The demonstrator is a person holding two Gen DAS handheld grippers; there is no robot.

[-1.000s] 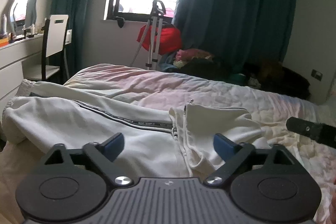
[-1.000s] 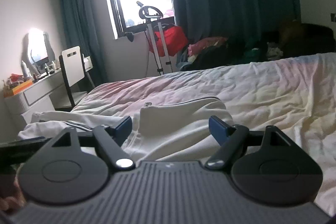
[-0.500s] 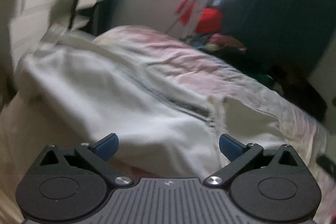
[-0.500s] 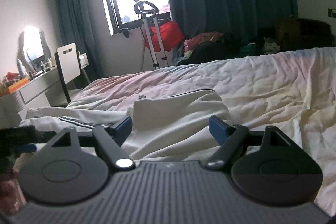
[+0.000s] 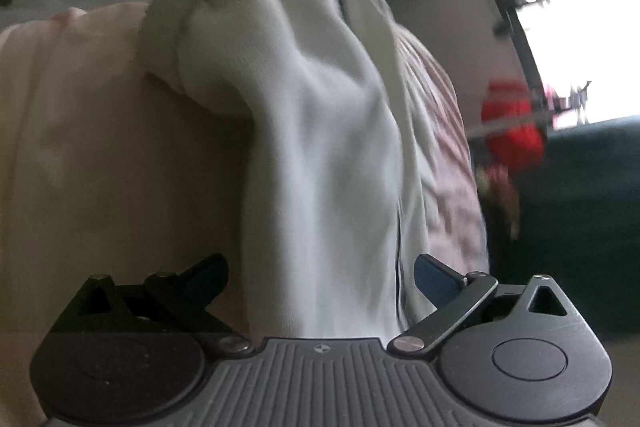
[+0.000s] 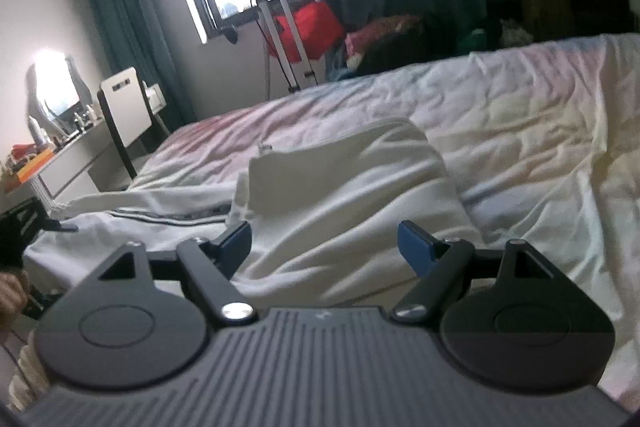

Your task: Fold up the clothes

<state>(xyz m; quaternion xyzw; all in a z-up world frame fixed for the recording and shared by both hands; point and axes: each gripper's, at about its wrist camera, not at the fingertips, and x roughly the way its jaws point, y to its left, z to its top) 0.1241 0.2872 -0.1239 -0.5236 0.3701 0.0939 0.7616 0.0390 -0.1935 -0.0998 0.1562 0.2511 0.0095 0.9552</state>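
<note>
A white zip-up jacket (image 6: 344, 187) lies spread on the bed (image 6: 520, 131), its zipper running left to right. In the left wrist view the camera is rolled sideways and looks along a white sleeve (image 5: 320, 131) with a ribbed cuff (image 5: 192, 39) at the bed's edge. My left gripper (image 5: 320, 279) is open, its blue pads either side of the sleeve without pinching it. My right gripper (image 6: 326, 243) is open and empty, just above the jacket's near part beside the collar.
A white desk (image 6: 68, 163) with a mirror and a white chair (image 6: 124, 95) stand left of the bed. A garment steamer stand (image 6: 276, 27), a red bag (image 6: 312, 27) and piled clothes (image 6: 400, 39) sit below the window. Teal curtains hang behind.
My left gripper has swung left toward the sleeve end and rolled sideways, with the sleeve now between its pads. My right gripper has moved closer to the jacket.
</note>
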